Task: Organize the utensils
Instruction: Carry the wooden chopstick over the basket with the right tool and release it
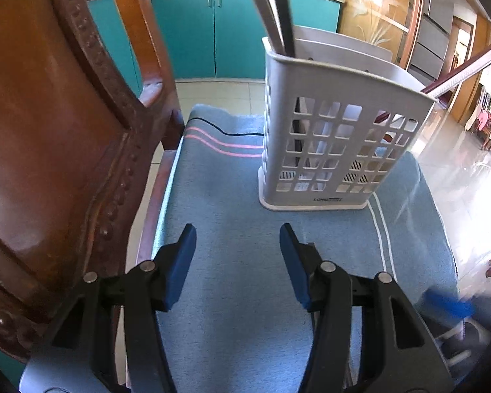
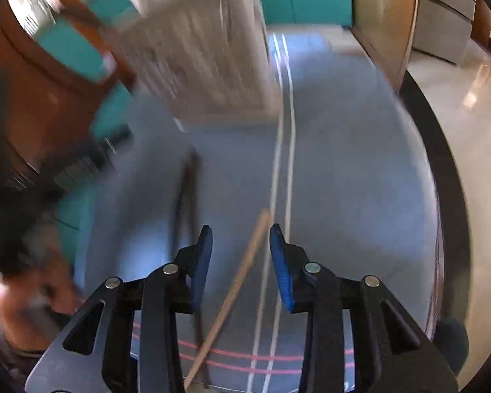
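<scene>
A white perforated utensil holder (image 1: 330,131) stands upright on a blue cloth (image 1: 232,255). Two long utensil handles (image 1: 275,6) stick up from its left compartment, and a reddish handle (image 1: 461,72) leans out to the right. My left gripper (image 1: 238,249) is open and empty, low over the cloth, short of the holder. The right wrist view is motion-blurred. My right gripper (image 2: 240,245) is open above a wooden stick-like utensil (image 2: 242,275) and a dark utensil (image 2: 186,196) lying on the cloth. The holder (image 2: 199,49) stands beyond them.
A carved wooden chair (image 1: 65,137) rises close on the left of the cloth. Teal cabinets (image 1: 212,29) are behind. A shiny tiled floor (image 1: 468,177) lies to the right, past the table's dark edge (image 2: 442,163).
</scene>
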The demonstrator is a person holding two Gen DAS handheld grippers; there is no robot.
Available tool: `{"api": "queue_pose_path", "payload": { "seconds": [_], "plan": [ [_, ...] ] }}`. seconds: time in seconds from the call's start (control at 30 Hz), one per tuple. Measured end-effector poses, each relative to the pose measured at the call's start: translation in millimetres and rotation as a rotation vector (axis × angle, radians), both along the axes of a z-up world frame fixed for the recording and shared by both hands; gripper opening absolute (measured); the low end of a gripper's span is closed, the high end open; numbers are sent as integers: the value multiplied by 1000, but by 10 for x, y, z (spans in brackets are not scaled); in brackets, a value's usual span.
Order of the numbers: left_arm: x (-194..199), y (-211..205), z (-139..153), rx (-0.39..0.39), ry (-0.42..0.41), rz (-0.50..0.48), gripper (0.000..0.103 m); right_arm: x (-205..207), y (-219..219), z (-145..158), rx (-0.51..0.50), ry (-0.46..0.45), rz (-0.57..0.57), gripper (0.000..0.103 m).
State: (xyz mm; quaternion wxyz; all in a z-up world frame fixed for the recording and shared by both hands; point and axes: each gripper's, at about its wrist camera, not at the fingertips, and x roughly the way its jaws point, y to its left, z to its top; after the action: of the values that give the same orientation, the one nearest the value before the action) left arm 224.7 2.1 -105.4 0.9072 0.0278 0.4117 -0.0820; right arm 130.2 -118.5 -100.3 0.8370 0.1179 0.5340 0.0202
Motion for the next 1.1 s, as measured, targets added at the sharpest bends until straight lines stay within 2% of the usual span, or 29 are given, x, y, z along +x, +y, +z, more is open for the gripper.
{"api": "queue_pose_path", "payload": {
  "seconds": [0.1, 0.13, 0.2, 0.23, 0.27, 0.33, 0.47, 0.63, 0.77, 0.93, 1.0, 1.1],
  "plan": [
    [6, -4, -22, 3, 7, 4, 55, -57, 174, -164, -49, 57, 13, 39],
    [16, 11, -31, 6, 12, 3, 55, -94, 242, -177, -72, 45, 27, 43],
    [10, 7, -34, 10, 16, -1, 56, -112, 339, -182, -132, 22, 48, 43],
    [6, 7, -36, 15, 16, -3, 56, -110, 351, -196, -135, 14, 50, 38],
    [5, 1, -32, 16, 16, -3, 56, -89, 362, -199, -155, -1, 52, 26],
    [-1, 5, -32, 13, 19, -2, 56, -33, 318, -199, -166, -14, 41, 13],
    [-13, -7, -30, 16, 18, -5, 56, 15, 187, -129, -59, -46, 52, 8],
    [-9, 25, -25, 10, 17, 4, 57, -127, -16, 488, 16, -191, 39, 8],
    [-3, 30, -21, 7, 17, 8, 57, -249, -128, 1222, 29, -352, 43, 8],
    [-20, 4, -15, 12, 12, 5, 58, -249, -224, 2116, 21, -580, 18, 8],
    [-22, -6, -25, 17, 13, 5, 58, -205, -257, 2484, 8, -700, -16, 8],
    [-27, -19, -40, 27, 14, 5, 58, -107, -323, 2854, 15, -857, -59, 8]
  ]
}}
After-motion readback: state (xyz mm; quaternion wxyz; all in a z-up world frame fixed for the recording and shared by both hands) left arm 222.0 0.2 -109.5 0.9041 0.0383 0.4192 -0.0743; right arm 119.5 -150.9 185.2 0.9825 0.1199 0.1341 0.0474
